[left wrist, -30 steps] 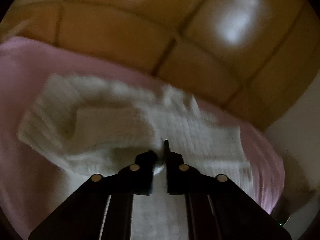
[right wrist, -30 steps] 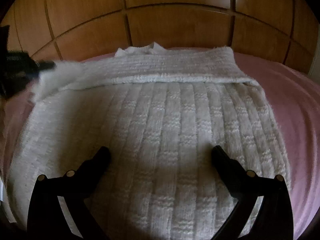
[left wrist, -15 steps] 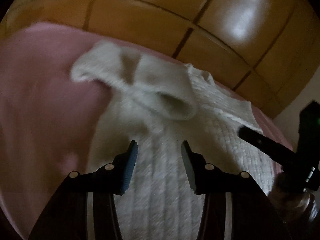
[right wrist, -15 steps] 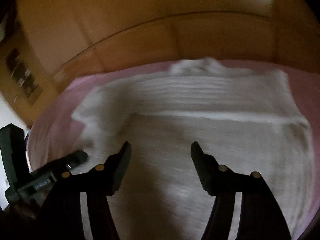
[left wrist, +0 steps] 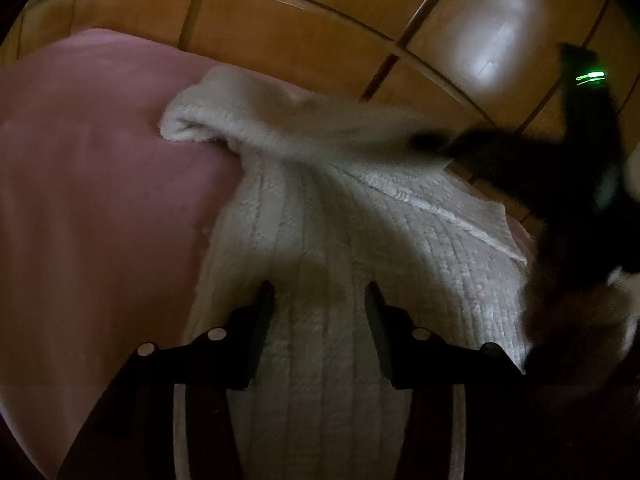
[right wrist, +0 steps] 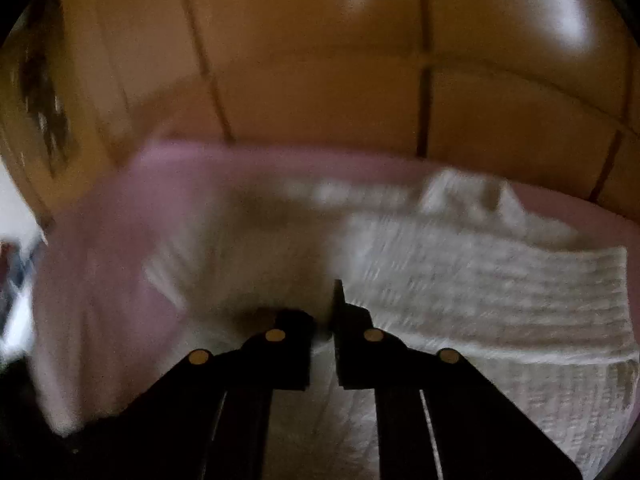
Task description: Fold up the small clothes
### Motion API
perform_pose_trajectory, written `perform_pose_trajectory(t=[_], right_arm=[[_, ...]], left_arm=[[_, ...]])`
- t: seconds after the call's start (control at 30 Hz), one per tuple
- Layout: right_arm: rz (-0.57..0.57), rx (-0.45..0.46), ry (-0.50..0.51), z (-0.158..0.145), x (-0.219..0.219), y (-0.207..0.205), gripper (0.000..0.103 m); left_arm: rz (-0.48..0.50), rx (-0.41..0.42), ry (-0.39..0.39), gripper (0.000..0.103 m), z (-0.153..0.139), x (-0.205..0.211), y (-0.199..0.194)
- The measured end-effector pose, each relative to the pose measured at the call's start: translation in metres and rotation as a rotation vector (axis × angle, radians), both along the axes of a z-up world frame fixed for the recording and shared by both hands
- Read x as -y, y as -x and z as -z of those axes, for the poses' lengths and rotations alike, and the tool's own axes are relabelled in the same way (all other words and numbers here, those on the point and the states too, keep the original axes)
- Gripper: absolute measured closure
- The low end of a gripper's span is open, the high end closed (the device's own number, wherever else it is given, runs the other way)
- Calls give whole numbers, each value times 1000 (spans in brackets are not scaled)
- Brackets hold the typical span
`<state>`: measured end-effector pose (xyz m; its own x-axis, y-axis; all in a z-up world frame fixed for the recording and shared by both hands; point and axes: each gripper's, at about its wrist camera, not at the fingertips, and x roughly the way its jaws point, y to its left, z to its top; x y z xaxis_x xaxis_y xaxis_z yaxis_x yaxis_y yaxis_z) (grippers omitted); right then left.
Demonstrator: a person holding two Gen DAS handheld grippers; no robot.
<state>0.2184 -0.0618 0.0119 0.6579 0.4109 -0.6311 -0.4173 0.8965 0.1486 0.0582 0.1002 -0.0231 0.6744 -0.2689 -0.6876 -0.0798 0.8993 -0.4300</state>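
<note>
A white ribbed knit sweater (left wrist: 340, 248) lies on a pink bed cover (left wrist: 92, 200). My left gripper (left wrist: 320, 296) is open and empty, its jaws apart just above the sweater's body. In the left wrist view the right gripper (left wrist: 460, 146) comes in blurred from the right and holds a sleeve stretched across the top of the sweater. In the right wrist view my right gripper (right wrist: 326, 304) is shut on white knit fabric of the sweater (right wrist: 480, 280), which is blurred by motion.
A glossy wooden panelled wall (left wrist: 320, 20) stands right behind the bed, also in the right wrist view (right wrist: 320, 60). The pink cover (right wrist: 120, 240) extends to the left of the sweater. A pale wall and dark objects show at the far left (right wrist: 16, 220).
My left gripper let go of the sweater, opened and drew back. My right gripper moved left, closed on the sleeve fabric and is pulling it across the sweater.
</note>
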Motion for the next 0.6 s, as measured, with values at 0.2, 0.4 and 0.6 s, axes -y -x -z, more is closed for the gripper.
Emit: perform_pose_trajectory(t=[0.2,0.4,0.6], right_arm=[[155,9,-229,-35,97,-21,96],[354,-189,-369,24,198,-56,82],[430,-234,-452,48,232,-52,52]], left_arm=[[-1,-1,2,56,-5,5,-9],[8,-14,3,56,-8,13,-34],[14,-25,21,56,-10,17,-62]])
